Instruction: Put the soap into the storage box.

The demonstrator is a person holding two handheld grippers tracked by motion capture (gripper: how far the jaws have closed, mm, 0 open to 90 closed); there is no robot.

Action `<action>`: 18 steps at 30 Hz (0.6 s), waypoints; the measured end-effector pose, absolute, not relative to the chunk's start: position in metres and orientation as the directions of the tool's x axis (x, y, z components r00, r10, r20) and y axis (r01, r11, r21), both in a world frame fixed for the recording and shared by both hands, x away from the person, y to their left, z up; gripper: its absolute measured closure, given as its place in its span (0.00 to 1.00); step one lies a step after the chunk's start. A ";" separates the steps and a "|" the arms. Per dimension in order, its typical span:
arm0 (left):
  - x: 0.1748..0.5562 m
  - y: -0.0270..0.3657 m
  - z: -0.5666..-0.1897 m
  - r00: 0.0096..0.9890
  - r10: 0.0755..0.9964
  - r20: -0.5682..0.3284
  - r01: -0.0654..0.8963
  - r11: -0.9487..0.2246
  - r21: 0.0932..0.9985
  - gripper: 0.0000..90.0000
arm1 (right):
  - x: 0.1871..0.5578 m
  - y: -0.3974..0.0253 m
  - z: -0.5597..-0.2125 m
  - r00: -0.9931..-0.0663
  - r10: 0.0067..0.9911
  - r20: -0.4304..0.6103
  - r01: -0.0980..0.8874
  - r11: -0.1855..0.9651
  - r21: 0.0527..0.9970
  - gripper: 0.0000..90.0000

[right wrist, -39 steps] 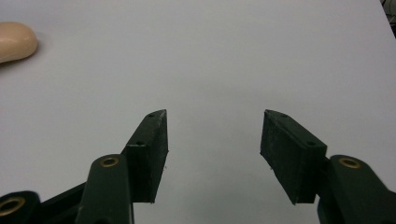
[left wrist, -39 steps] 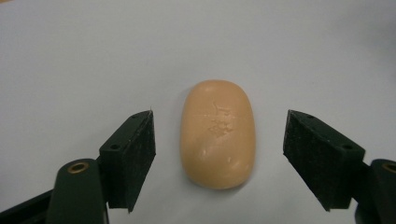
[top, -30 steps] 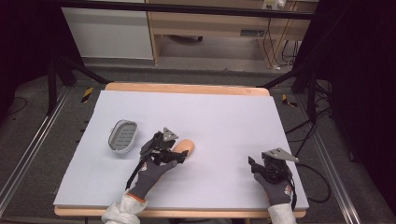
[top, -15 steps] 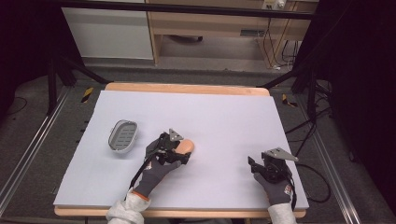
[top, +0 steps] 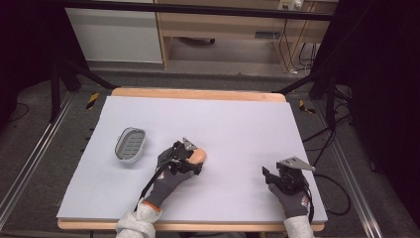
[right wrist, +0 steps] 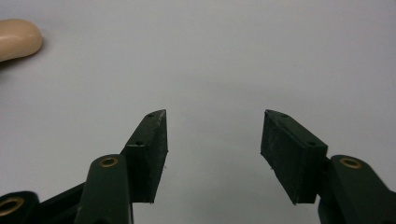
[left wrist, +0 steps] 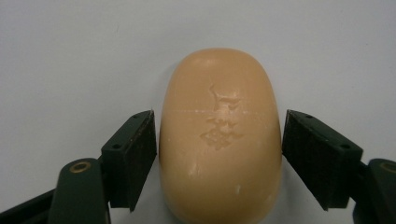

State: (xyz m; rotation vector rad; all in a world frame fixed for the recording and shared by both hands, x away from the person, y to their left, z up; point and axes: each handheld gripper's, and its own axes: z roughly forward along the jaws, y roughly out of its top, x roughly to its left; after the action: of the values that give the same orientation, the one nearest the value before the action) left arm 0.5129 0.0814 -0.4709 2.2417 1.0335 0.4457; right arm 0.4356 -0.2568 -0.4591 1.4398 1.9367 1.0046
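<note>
A peach-coloured bar of soap [left wrist: 219, 88] lies flat on the pale mat, left of centre in the high view [top: 199, 155]. My left gripper [left wrist: 218, 135] is open, with one jaw on each side of the bar and almost touching it; the high view shows this gripper [top: 195, 161] low over the soap. My right gripper [right wrist: 214, 135] is open with nothing between its jaws and rests near the front right of the mat [top: 266, 174]. Its view catches one end of the soap [right wrist: 16, 38] at the far left.
A grey ribbed soap dish [top: 131, 144] stands on the mat to the left of the soap, with nothing in it. The pale mat [top: 237, 119] covers a wooden-edged table. Black stand legs and cables lie on the floor around the table.
My left gripper has moved forward and right, so its jaws now straddle the soap. The right gripper has stayed in place.
</note>
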 end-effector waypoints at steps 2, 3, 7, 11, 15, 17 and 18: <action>0.514 0.081 -0.472 0.635 0.772 0.038 0.568 -0.499 0.655 0.32 | 0.436 -0.257 -0.459 -0.298 0.954 0.023 0.568 0.158 0.808 0.46; 0.515 0.080 -0.473 0.637 0.770 0.043 0.564 -0.504 0.654 0.33 | 0.436 -0.257 -0.459 -0.298 0.954 0.024 0.567 0.156 0.809 0.46; 0.516 0.080 -0.473 0.640 0.768 0.032 0.571 -0.503 0.649 0.34 | 0.436 -0.257 -0.459 -0.296 0.955 0.026 0.569 0.154 0.808 0.46; 0.517 0.080 -0.473 0.642 0.766 0.025 0.578 -0.505 0.641 0.34 | 0.436 -0.257 -0.459 -0.297 0.955 0.028 0.569 0.154 0.808 0.46; 0.518 0.080 -0.472 0.644 0.764 0.025 0.579 -0.510 0.636 0.35 | 0.436 -0.257 -0.460 -0.298 0.954 0.027 0.569 0.155 0.808 0.46; 0.519 0.079 -0.472 0.645 0.764 0.024 0.582 -0.511 0.633 0.35 | 0.436 -0.257 -0.459 -0.298 0.954 0.028 0.569 0.155 0.808 0.46; 0.519 0.080 -0.472 0.646 0.763 0.022 0.583 -0.511 0.632 0.35 | 0.436 -0.257 -0.459 -0.299 0.954 0.029 0.568 0.154 0.808 0.46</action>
State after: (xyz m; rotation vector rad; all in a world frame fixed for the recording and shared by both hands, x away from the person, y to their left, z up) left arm 0.5191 0.0797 -0.4719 2.2721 1.0434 0.3996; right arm 0.4363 -0.2573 -0.4593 1.4444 1.9367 1.0116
